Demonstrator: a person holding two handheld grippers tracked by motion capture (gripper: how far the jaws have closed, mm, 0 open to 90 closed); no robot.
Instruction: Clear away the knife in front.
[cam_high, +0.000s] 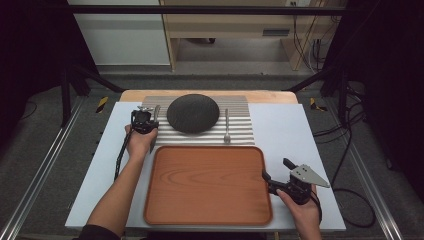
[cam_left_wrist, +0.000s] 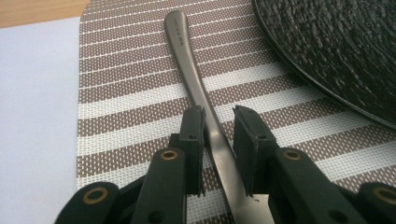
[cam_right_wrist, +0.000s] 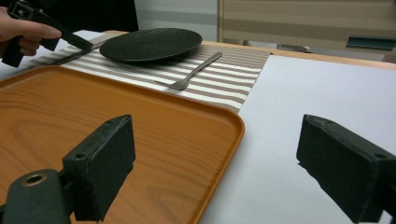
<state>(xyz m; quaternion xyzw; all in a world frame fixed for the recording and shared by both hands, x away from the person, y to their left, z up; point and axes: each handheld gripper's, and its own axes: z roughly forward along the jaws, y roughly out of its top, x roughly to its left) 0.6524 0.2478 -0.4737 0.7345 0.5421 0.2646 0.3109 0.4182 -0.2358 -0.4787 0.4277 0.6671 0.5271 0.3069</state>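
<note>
Steel knife (cam_left_wrist: 201, 100) lay on far-left striped placemat (cam_left_wrist: 126, 93), between narrowed left gripper (cam_left_wrist: 218, 122) jaws, pads not pressing. Left forearm stretched forward. Right gripper (cam_right_wrist: 215, 163) gaped wide, near-right beside orange wooden tray (cam_right_wrist: 140, 121).

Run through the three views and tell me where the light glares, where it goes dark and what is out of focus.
High view: dim, the edges almost black, the orange tray evenly lit. Left gripper view: bright glare along the knife between the left gripper jaws, and the jaw bases at the bottom are soft. Right gripper view: the near right gripper pads are dark and slightly blurred, while the plate and fork stay fairly sharp.
</note>
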